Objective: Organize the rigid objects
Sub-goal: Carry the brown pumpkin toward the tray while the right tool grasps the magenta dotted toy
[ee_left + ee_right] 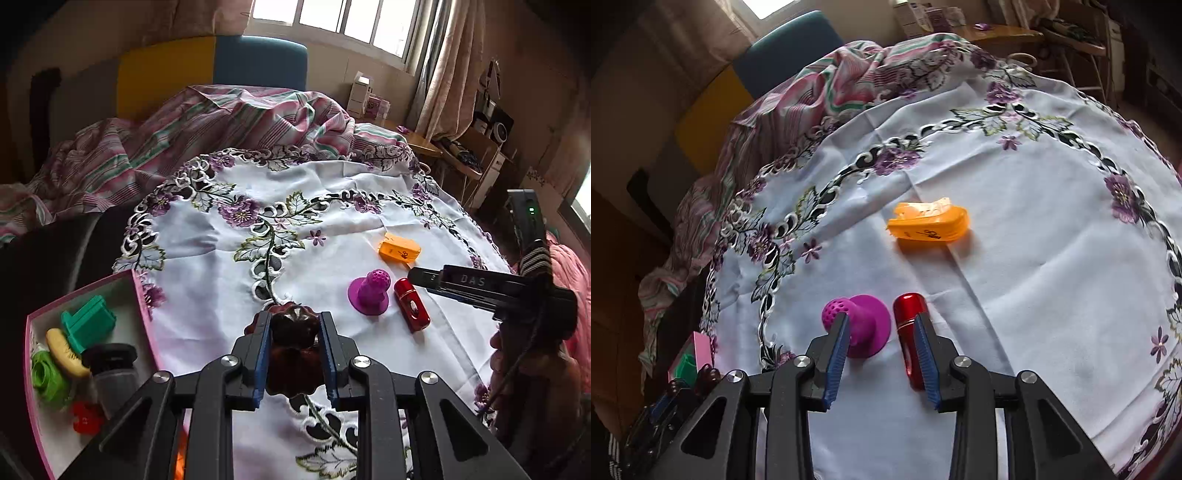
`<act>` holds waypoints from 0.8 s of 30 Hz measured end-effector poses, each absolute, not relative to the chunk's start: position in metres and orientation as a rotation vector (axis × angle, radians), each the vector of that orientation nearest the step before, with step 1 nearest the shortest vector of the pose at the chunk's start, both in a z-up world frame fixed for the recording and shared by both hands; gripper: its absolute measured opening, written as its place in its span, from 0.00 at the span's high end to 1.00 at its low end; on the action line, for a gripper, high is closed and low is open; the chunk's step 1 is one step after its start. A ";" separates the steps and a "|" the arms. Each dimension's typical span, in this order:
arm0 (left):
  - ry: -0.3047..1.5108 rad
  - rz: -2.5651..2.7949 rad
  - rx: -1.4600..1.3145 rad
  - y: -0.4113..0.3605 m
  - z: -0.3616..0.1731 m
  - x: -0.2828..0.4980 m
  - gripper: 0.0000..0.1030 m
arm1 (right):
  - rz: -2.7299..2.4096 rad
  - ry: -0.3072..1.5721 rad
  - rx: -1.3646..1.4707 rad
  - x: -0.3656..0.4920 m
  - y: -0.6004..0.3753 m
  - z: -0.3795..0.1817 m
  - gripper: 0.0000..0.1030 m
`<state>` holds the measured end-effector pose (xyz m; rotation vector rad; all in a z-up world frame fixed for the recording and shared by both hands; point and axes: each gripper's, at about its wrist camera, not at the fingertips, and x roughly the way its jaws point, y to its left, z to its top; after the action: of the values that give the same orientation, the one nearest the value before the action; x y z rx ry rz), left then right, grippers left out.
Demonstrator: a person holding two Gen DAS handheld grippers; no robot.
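My left gripper [294, 320] is shut on a dark brown fluted object [294, 328] above the white embroidered tablecloth [332, 206]. A pink-rimmed box [88, 288] at the left holds a green block [88, 321], a yellow piece [64, 350], a green ring [46, 376], a black-capped jar [110, 365] and a red piece [85, 419]. On the cloth lie a purple perforated piece [371, 291] [858, 321], a red cylinder [412, 304] [908, 321] and an orange case [399, 249] [929, 221]. My right gripper [881, 321] is open, between the purple piece and the red cylinder; it also shows in the left wrist view [412, 274].
A striped pink blanket [166, 133] is bunched behind the cloth. A yellow and blue headboard [214, 66] stands at the back. A wooden desk with boxes [369, 96] and shelves [487, 140] stands at the far right. The box corner [698, 350] shows at the right wrist view's lower left.
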<state>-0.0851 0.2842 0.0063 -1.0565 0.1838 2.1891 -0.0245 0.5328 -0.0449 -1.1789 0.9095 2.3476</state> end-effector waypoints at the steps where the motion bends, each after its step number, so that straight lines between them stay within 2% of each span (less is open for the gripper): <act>1: 0.170 2.196 -1.055 0.275 0.009 -0.081 0.76 | 2.368 0.868 -1.190 -0.027 0.527 -0.044 0.66; 10: 0.077 2.253 -1.076 0.205 0.019 -0.066 0.76 | 2.469 0.637 -1.273 -0.048 0.497 -0.044 0.65; 20: 0.007 2.376 -1.108 0.127 0.020 -0.063 0.76 | 2.411 0.418 -1.430 -0.091 0.485 -0.068 0.60; 24: -0.033 2.450 -1.149 0.088 0.014 -0.064 0.76 | 2.391 0.336 -1.481 -0.096 0.476 -0.083 0.68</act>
<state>-0.0637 0.0876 0.0142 -1.1489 -0.0333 2.4498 -0.0964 0.4764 -0.0828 -1.4808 0.3360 2.3911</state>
